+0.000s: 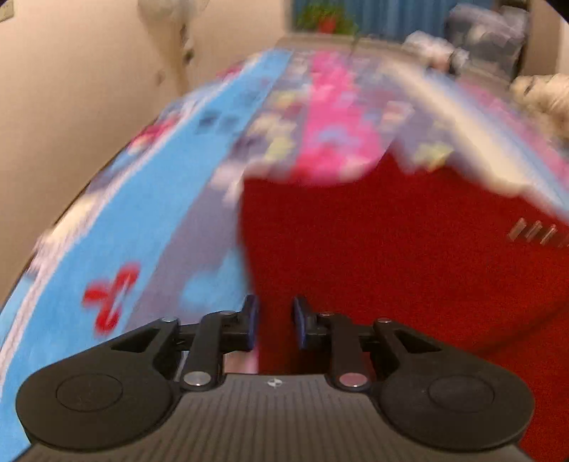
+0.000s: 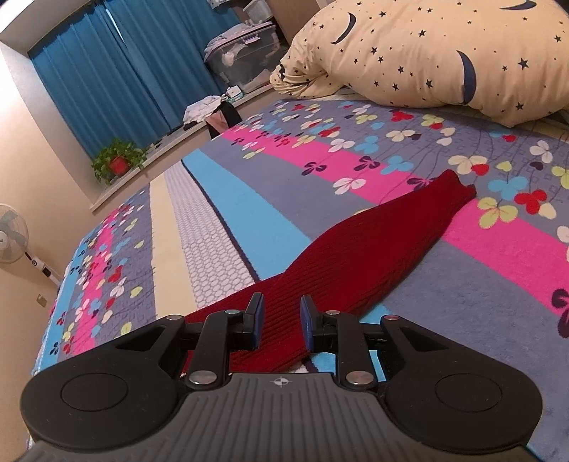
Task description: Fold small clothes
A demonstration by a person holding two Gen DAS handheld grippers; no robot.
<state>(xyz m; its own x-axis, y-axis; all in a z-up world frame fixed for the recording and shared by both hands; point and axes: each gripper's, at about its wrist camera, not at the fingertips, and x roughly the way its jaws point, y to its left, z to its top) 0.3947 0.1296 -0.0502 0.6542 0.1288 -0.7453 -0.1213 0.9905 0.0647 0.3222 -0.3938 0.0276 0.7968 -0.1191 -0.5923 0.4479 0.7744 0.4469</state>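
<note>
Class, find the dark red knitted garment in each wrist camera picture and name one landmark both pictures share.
Left wrist: the red garment fills the lower right, blurred.
Right wrist: the red garment runs from bottom centre up to centre right.
Shared landmark: the potted plant by the blue curtains.

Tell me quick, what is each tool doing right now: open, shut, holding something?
Left tool: open, pads apart, gripping nothing; the red knit garment lies just ahead.
Right tool: open, pads apart over the red knit garment, not pinching it.
</note>
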